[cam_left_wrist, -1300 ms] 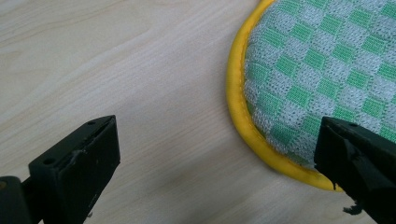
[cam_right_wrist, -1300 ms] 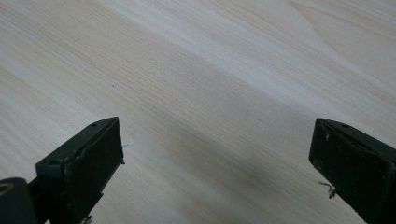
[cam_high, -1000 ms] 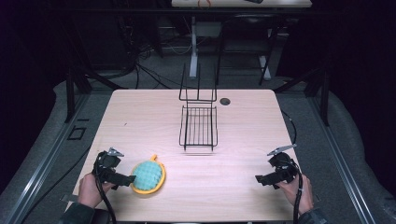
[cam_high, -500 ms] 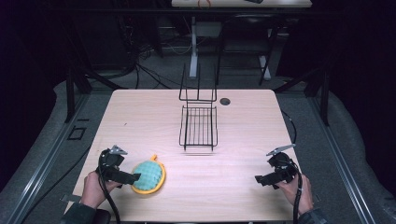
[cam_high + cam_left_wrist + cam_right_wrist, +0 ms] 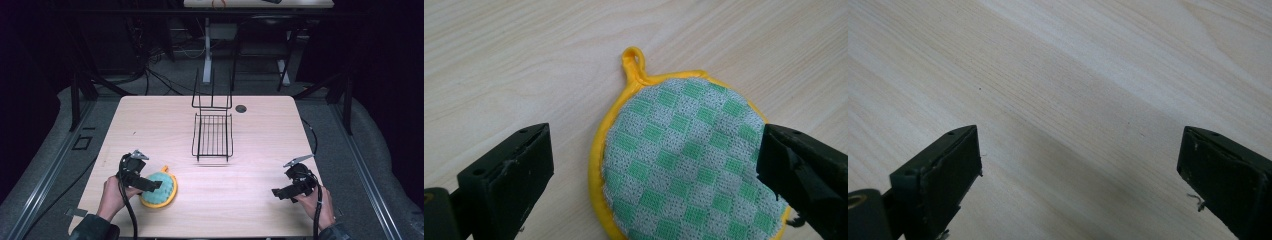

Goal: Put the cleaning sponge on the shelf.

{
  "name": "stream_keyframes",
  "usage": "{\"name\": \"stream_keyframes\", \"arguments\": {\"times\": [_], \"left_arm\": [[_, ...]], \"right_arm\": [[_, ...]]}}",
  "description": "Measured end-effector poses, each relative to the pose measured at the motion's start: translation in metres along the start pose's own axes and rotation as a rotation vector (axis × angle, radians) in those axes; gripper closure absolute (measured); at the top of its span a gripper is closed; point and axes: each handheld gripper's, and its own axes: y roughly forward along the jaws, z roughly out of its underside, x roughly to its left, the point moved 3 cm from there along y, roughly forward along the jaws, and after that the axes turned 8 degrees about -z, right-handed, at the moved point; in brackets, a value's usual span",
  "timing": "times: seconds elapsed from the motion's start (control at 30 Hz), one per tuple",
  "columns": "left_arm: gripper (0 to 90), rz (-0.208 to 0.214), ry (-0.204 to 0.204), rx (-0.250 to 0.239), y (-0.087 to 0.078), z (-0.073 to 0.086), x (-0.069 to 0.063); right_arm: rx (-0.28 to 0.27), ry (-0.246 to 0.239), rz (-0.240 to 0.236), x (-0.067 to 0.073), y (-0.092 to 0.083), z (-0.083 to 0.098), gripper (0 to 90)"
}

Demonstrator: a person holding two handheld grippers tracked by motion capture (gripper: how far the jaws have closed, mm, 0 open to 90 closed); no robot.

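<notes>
Left gripper [image 5: 654, 165], jaws apart, straddles the pot holder [image 5: 684, 160], apparently without contact; right gripper [image 5: 1078, 165] jaws apart, well away from it.

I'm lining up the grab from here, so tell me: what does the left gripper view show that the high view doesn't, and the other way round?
Left gripper view alone: the pot holder's green-and-grey checked weave, its yellow hanging loop, and the left claw's jaws wide apart, one beside the rim, the other over the pad's far side.

High view alone: the black wire rack mid-table, the dark hole behind it, the right claw open over bare wood, and both hands.

Both: the pot holder flat on the wooden table, the left claw at it.
</notes>
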Motion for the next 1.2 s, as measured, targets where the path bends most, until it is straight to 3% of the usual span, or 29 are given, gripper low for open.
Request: {"name": "stream_keyframes", "arguments": {"times": [0.2, 0.53, 0.87, 1.2], "left_arm": [[11.2, 0.015, -0.016, 0.016, 0.006, -0.002, 0.003], [26.3, 0.018, 0.029, 0.065, 0.014, -0.002, 0.001], [42.9, 0.025, 0.043, 0.056, 0.015, 0.0, -0.002], [57.9, -0.008, 0.034, 0.047, 0.014, 0.002, -0.002]], "right_arm": [[0.0, 0.002, -0.008, 0.001, 0.0, 0.0, 3.3], [-0.003, -0.016, -0.006, 0.001, 0.001, 0.0, 2.8], [-0.001, -0.016, -0.007, 0.001, 0.0, 0.0, 2.8], [-0.005, -0.018, -0.023, 0.004, 0.002, -0.001, 2.8]]}}
